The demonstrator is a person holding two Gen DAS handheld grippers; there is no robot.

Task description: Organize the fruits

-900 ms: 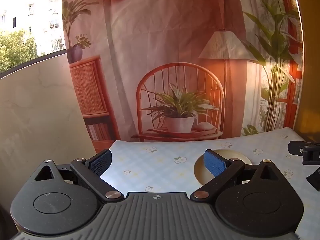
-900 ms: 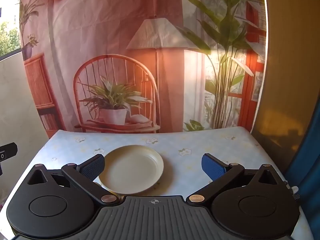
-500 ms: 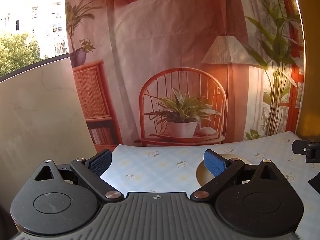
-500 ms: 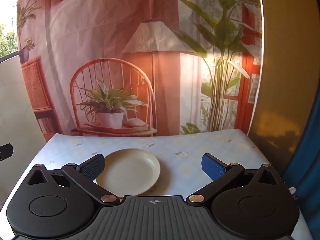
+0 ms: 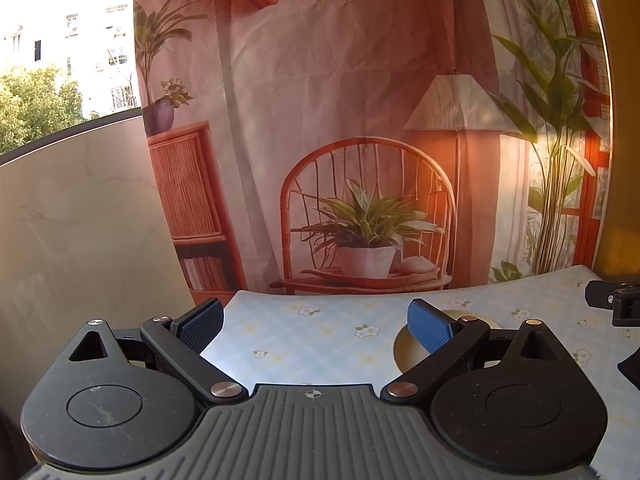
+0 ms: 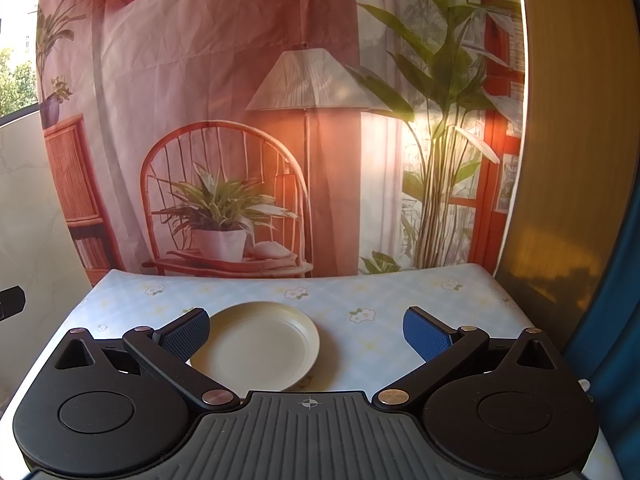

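a printed fabric backdrop (image 6: 224,80) hangs behind the far edge of the worktop (image 6: 400,296), showing a rattan chair with a potted plant, a floor lamp, a tall leafy plant and a wicker cabinet. to the left of it stands a pale marbled panel (image 5: 72,208), with sunlit trees and a white building above it. on the right are a yellowish wall (image 6: 568,160) and a strip of blue curtain (image 6: 616,320). the worktop is covered with a light blue checked cloth dotted with small white flowers.

the only container is a cream plate (image 6: 260,352), lying flat near the middle of the worktop, a little toward its near edge. nothing is in it. in the left wrist view only a slice of the plate (image 5: 404,350) shows behind the right finger. no fruit is in view in either picture. no writing or brand can be read.

the left gripper (image 5: 316,322) is spread wide with nothing between its blue pads, over the left part of the worktop. the right gripper (image 6: 306,332) is likewise wide apart and empty, the plate just beyond its left finger. a black piece of the right gripper's rig shows at the right edge of the left wrist view.
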